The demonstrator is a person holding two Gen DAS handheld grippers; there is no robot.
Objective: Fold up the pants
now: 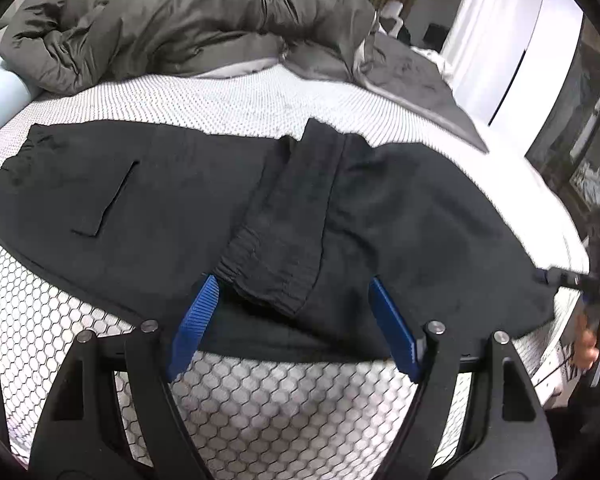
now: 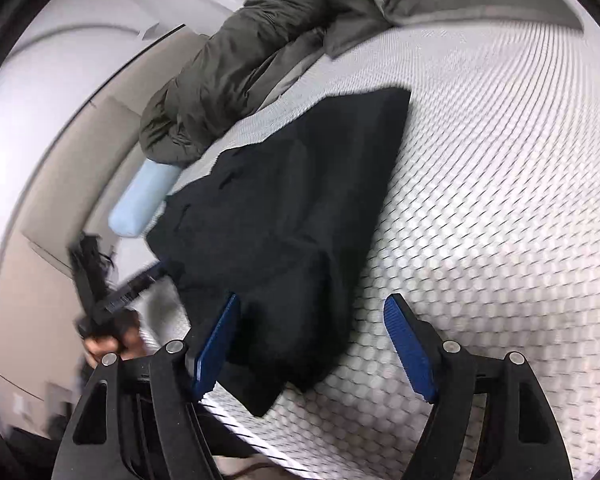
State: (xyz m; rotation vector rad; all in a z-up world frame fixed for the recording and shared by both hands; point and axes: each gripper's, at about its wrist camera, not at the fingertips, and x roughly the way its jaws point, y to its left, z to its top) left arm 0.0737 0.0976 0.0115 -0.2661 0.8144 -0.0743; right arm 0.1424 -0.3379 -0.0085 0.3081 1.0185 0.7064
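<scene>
Black pants [image 1: 180, 208] lie flat on the white honeycomb mattress [image 1: 284, 408], with the leg ends and an elastic cuff [image 1: 268, 276] folded back over the middle. My left gripper [image 1: 294, 300] is open, its blue fingers [image 1: 194, 328] astride the cuff at the near edge of the pants. In the right wrist view the pants [image 2: 292, 208] form a dark folded stack. My right gripper [image 2: 312, 320] is open over their near corner, holding nothing. The right gripper also shows at the far right of the left wrist view [image 1: 556, 278]. The left gripper shows in the right wrist view [image 2: 156, 272].
A bunched olive-grey duvet [image 1: 188, 20] lies along the far side of the bed. A light blue pillow [image 2: 144, 196] sits at the bed's left end. A grey blanket [image 1: 416, 80] lies far right. White curtains [image 1: 496, 28] and a dark cabinet [image 1: 580, 132] stand beyond.
</scene>
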